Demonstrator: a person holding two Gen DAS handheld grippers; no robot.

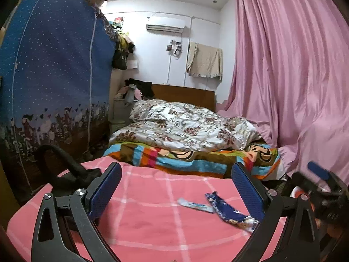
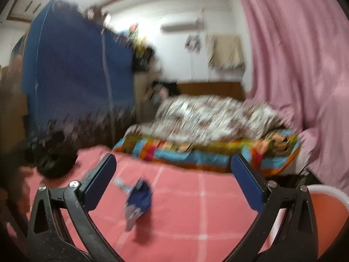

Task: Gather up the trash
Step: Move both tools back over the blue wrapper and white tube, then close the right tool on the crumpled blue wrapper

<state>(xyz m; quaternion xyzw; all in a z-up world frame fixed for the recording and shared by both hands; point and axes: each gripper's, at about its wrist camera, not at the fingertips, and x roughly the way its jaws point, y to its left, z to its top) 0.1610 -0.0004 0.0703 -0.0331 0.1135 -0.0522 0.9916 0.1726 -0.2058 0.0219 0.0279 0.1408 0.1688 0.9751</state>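
Both grippers, left (image 1: 176, 187) and right (image 2: 173, 181), gape empty. Blue wrapper (image 1: 226, 210) lies flat on the pink sheet (image 1: 152, 224); I'd risk pinching fabric too.

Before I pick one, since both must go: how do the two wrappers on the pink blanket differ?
The dark blue wrapper is wider and crumpled; the white wrapper is a slim, flatter strip. The blue one lies nearer the left tool's right finger; the white one lies nearer mid-gap. Both rest on the pink blanket, ends close together, ungrasped.
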